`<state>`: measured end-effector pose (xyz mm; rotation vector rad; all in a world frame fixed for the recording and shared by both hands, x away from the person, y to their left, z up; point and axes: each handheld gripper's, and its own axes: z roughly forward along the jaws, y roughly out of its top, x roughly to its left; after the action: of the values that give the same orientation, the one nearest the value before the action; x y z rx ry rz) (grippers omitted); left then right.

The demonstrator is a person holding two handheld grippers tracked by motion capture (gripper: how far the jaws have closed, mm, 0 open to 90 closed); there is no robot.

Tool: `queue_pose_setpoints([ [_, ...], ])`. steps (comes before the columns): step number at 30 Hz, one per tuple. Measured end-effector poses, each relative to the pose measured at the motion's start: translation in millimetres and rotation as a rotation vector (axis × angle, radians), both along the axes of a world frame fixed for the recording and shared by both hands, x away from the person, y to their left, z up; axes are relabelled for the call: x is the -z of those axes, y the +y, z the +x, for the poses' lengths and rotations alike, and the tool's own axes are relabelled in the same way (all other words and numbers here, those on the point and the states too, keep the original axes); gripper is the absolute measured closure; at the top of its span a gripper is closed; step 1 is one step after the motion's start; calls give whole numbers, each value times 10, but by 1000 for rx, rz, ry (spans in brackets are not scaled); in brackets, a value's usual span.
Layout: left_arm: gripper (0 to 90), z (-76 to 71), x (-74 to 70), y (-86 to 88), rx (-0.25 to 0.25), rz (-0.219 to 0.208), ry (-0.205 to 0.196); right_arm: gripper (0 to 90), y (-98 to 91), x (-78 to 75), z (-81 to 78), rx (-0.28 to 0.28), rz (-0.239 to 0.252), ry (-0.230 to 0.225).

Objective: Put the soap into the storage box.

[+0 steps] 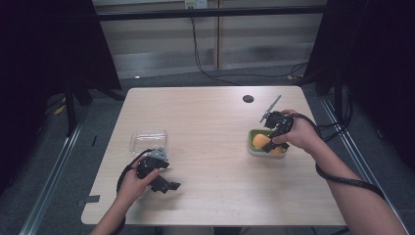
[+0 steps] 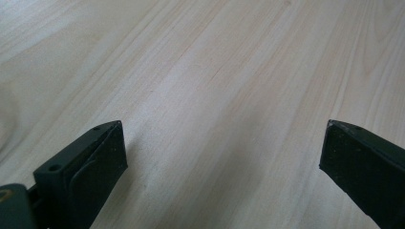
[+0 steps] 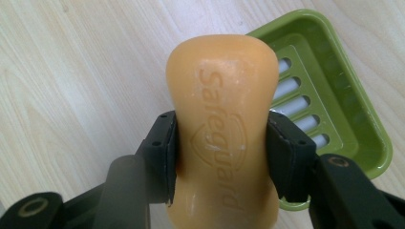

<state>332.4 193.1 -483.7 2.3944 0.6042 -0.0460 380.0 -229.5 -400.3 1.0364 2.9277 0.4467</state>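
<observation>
- Soap bar [image 3: 222,133]: orange, embossed "Safeguard", pinched at its narrow waist between the two jaws of the right gripper [image 3: 222,157]. It sticks out well past the jaw tips, and its far end lies over the near left corner of the green soap dish [image 3: 353,114].
- Left gripper [image 2: 222,157]: jaws spread wide with nothing between them, only bare wood of the table [image 2: 215,71] ahead. In the high view it sits low near the front left of the table, with a clear plastic lid or tray [image 1: 148,139] just beyond it.
- Right gripper, seen from above [image 1: 275,139]: closed on the soap over the dish, the person's right hand [image 1: 298,132] wrapped round its body.
- Risk, as I judge it: the soap is smooth and rounded, held only across the waist, so it could slide or twist out of the jaws if tilted. Released off-centre, it could land on the dish rim and tip it.
- The right gripper view shows the grip, the lettering and the dish's slotted drain; the high view is too small for these.
- The high view shows how the two grippers stand well apart, and a dark round spot [image 1: 248,98] on the far table; whether soap touches dish, I cannot tell.
</observation>
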Motion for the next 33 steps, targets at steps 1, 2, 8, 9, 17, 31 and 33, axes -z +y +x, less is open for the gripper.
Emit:
queue_pose_setpoints([
  [1,16,0,0,0,0,0,0,501,0,0,0,0,0,0],
  [2,17,1,-1,1,0,-1,0,501,-3,2,2,0,0,2],
  [8,17,-2,11,-5,-2,-16,0,501,-37,18,27,-2,-9,-2],
  [9,17,-1,10,-4,-2,-15,-1,501,-42,20,33,-4,-8,-9],
  [17,17,-1,4,1,-7,-12,-1,501,-66,36,67,-12,-20,-21],
  [31,17,-10,4,-5,-8,-20,5,501,-108,50,143,-28,-42,-38],
  [33,17,-10,4,-5,-9,-19,4,501,-108,47,147,-34,-45,-44],
])
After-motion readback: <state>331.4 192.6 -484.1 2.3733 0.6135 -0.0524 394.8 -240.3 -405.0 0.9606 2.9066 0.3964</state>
